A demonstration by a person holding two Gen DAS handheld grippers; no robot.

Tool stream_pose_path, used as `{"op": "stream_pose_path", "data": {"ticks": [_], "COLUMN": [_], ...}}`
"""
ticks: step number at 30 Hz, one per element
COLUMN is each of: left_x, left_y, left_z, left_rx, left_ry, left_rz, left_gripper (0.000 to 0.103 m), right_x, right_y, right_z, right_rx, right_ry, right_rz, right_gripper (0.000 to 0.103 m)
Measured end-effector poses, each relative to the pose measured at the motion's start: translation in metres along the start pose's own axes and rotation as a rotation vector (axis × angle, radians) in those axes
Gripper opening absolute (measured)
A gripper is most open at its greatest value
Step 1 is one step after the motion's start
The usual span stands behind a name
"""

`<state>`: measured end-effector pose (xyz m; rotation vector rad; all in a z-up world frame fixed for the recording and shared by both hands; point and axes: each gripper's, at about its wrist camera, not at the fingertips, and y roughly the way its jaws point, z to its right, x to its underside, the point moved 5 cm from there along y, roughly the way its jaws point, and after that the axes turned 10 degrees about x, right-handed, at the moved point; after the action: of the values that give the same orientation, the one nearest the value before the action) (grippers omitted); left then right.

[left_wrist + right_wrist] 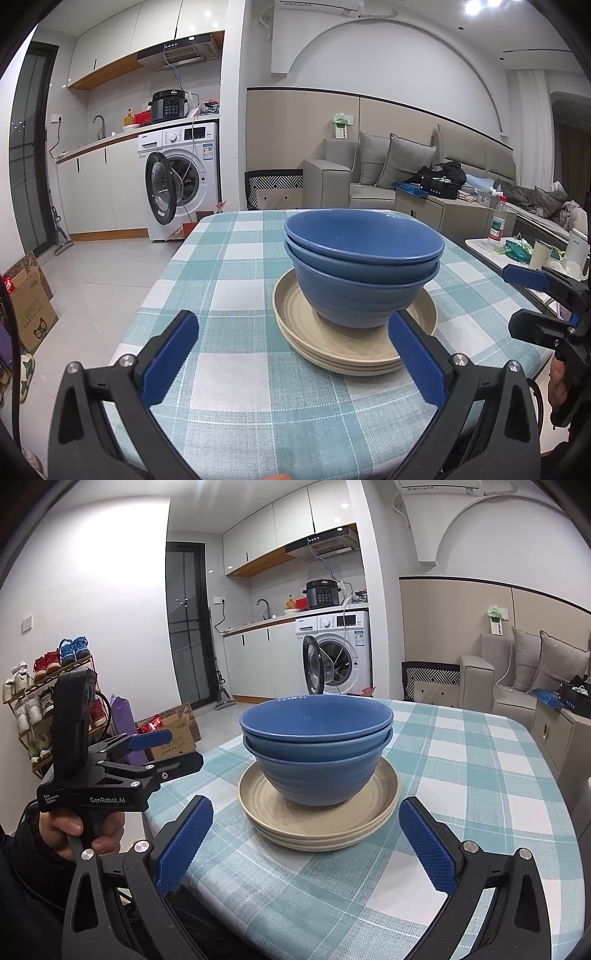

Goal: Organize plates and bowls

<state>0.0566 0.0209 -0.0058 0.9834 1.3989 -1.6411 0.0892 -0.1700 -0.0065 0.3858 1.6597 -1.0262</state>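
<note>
Left tongs [168, 749] body reads "GenRobot.AI", jaws apart.

"GenRobot.AI" and small "Data Acquisition System" on the black left gripper [173, 749] body.

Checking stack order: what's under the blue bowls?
The nested blue bowls stand on a stack of beige plates, which lies on the checked tablecloth. Three plate rims show; the top plate's centre is covered by the lower bowl. Both grippers are open, touching nothing.
</note>
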Motion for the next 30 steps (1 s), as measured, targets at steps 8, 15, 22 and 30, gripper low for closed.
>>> {"op": "stream_pose_path", "data": {"ticks": [8,15,22,30], "left_x": [0.0004,0.001,0.0021,0.0022], "left_y": [0.001,0.0021,0.0023,0.0031], "left_z": [0.0005,0.0016,0.0024,0.0034], "left_rx": [0.002,0.001,0.007,0.011], "left_ry": [0.0,0.001,0.002,-0.001], "left_rz": [0.001,-0.002,-0.006,-0.004], "left_gripper": [0.103,0.103,0.103,0.103], "right_x": [0.0,0.0001,0.0,0.0001], "right_y": [-0.0007,-0.0003,-0.0001,-0.0002], "right_z": [-0.0003,-0.001,-0.0017,-0.002], "right_rx": [-0.002,-0.005,-0.006,-0.008], "right_ry": [-0.002,-0.006,-0.004,-0.005], "right_rz": [0.002,-0.002,0.0,0.002], "right_gripper": [0.102,0.102,0.102,0.102]}}
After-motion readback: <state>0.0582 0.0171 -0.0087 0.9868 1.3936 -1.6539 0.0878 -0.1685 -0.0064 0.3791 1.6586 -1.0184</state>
